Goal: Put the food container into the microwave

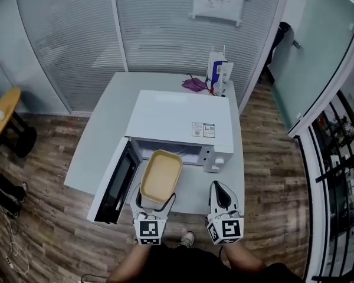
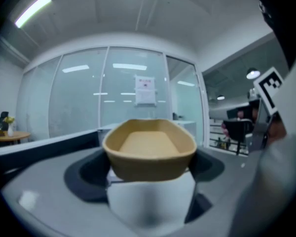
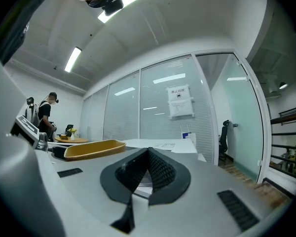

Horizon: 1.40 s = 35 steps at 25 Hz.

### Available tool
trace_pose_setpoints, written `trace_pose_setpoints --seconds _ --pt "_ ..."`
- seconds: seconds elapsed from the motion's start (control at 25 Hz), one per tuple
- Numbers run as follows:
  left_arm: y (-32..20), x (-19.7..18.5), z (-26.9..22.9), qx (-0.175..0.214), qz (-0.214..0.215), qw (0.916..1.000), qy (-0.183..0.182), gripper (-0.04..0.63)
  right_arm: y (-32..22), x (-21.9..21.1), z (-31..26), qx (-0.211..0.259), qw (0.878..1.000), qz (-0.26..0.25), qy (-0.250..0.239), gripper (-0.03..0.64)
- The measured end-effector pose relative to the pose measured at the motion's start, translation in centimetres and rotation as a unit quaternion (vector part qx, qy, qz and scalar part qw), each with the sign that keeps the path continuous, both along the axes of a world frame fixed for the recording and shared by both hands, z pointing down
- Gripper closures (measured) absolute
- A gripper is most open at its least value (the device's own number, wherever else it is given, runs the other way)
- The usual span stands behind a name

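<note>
Pinched in the left gripper (image 1: 155, 204), the food container (image 1: 161, 175) is held before the open microwave (image 1: 183, 121); it is best kept level and slid toward twelve o'clock. At three o'clock the right gripper (image 1: 220, 198) is pressed together, empty.

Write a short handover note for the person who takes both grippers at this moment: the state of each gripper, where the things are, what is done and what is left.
Left gripper: shut on the near end of the food container, which it holds roughly level and off the table.
Right gripper: jaws together, empty, held low to the right of the container.
Microwave: on the table, with its door swung open to the left.
Done: the door is open, the container is picked up and its far end is at the opening.
Left: move the container inside, set it down and release it. The door would probably need closing afterwards.
</note>
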State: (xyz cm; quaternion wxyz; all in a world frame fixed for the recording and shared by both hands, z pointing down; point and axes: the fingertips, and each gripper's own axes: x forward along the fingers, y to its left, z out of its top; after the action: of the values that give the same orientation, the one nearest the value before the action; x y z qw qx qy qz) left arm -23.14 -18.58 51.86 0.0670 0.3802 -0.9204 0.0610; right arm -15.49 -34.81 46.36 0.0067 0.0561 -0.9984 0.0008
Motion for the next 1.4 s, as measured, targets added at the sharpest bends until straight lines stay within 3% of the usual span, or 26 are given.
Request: trace_pose_setpoints --seconds 0.36,0.84,1.4 --pt "-0.6 -2.2 2.9 0.014 -0.031 0.9991 0.025 0.106 -0.4 -2.2 3.5 0.004 0.999 -0.03 0.037 0.612" --pt "-3.0 -6.6 7.1 0.0 -0.016 0.9994 0.031 0.106 -0.8 -4.8 8.6 -0.017 0.996 -0.022 0.082 0.612" --pt "-6.7 -13.2 10.8 0.003 -0.017 0.9986 0.05 0.104 0.4 -11.0 13.0 -0.013 0.993 -0.045 0.111 0.612"
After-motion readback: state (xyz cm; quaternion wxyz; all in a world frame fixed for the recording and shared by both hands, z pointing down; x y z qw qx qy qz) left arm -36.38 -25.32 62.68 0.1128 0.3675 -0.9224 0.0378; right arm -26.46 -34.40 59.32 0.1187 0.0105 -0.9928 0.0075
